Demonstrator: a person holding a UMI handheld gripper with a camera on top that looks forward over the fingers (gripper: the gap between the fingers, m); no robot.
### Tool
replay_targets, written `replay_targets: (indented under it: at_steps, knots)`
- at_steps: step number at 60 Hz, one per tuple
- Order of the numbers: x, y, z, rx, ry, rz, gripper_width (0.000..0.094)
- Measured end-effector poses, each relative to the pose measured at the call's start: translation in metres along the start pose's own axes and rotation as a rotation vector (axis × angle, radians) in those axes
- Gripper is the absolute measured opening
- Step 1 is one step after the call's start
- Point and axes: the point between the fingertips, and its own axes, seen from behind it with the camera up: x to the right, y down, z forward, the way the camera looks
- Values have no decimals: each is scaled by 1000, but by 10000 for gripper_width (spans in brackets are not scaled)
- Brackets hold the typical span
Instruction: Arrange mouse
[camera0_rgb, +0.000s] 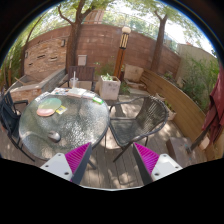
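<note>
I've got the gripper (112, 160) hanging above the wooden deck (115, 172), fingers spread wide, nothing held. Mouse (53, 134) sits on the round glass table (68, 118), well ahead of the left finger. A metal chair (140, 122) stands beside the table, brick wall (95, 45) beyond

Grey mouse (53, 134) lies on glass table (85, 125).

Round glass table (85, 125), metal chair (140, 120), brick wall (95, 45), potted plant (109, 85)
</note>
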Motion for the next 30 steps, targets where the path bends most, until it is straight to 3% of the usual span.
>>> replay_targets:
  at_steps: [7, 17, 30]
  knots:
    - [-1, 10, -4, -9, 11, -3, 848]
    - [-19, 64, -27, -72, 26, 6, 844]
    - [-101, 130, -35, -144, -27, 31, 849]
